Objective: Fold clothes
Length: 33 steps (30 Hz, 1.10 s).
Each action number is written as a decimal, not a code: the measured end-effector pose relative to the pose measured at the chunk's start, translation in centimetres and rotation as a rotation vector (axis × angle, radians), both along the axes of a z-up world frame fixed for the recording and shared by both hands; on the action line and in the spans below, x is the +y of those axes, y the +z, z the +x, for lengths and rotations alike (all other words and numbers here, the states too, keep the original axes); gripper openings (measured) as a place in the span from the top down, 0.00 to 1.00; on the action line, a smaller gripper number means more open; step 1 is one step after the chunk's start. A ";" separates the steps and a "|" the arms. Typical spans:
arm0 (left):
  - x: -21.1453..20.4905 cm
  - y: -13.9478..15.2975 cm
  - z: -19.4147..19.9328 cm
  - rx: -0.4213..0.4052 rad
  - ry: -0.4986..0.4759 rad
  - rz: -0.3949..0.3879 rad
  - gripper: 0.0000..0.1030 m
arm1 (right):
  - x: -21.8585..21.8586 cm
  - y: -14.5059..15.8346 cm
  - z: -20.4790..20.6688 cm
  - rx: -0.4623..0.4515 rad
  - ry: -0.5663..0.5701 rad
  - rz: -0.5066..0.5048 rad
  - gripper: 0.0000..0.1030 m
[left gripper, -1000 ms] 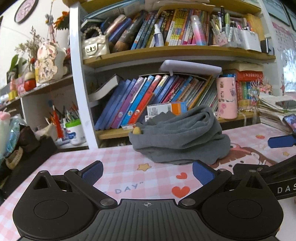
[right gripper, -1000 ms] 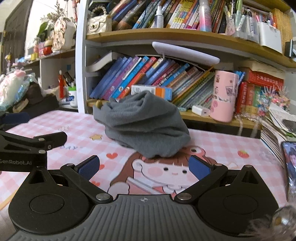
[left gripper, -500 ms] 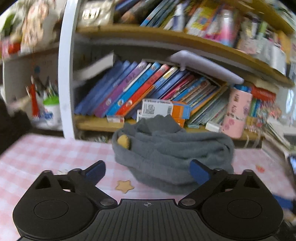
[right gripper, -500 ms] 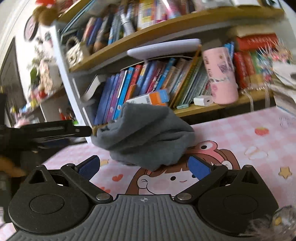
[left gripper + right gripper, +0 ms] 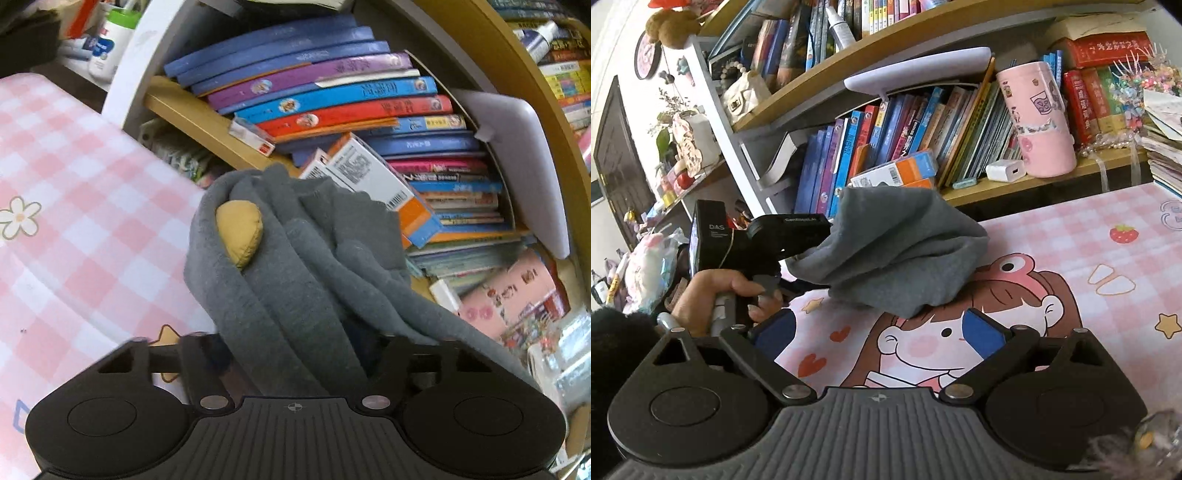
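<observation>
Grey garment (image 5: 897,254): soft matt knit cloth, faintly fuzzy, with a mustard woven patch (image 5: 240,230). Table cover (image 5: 1108,266): smooth printed pink check with a slight sheen. Left gripper (image 5: 812,240) and right gripper (image 5: 882,328): matt black plastic, ribbed housing, bright metal pivot pins; right pads smooth blue. Shelf boards (image 5: 1034,184): wood-look, satin. Book spines (image 5: 332,96): glossy paper. Pink tumbler (image 5: 1038,122): smooth plastic.

"DAS" and "GenRobot.AI" stand on the left gripper (image 5: 812,236).
</observation>
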<state>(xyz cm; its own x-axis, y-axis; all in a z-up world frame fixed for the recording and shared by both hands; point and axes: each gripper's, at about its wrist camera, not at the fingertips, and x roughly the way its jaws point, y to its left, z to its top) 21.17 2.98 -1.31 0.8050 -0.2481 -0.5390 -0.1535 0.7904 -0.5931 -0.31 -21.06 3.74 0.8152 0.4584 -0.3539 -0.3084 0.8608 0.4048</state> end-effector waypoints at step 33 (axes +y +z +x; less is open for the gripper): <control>-3.0 3.1 -27.5 -0.306 -0.373 0.289 0.75 | 2.9 -0.2 -1.3 0.037 0.172 -0.046 0.07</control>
<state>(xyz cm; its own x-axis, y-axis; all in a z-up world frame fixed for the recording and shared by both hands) -6.33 -0.03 1.78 0.8214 -0.4230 -0.3827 0.3130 0.8951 -0.3175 -1.61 -18.15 3.57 0.7119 0.5729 -0.4061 -0.4385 0.8144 0.3802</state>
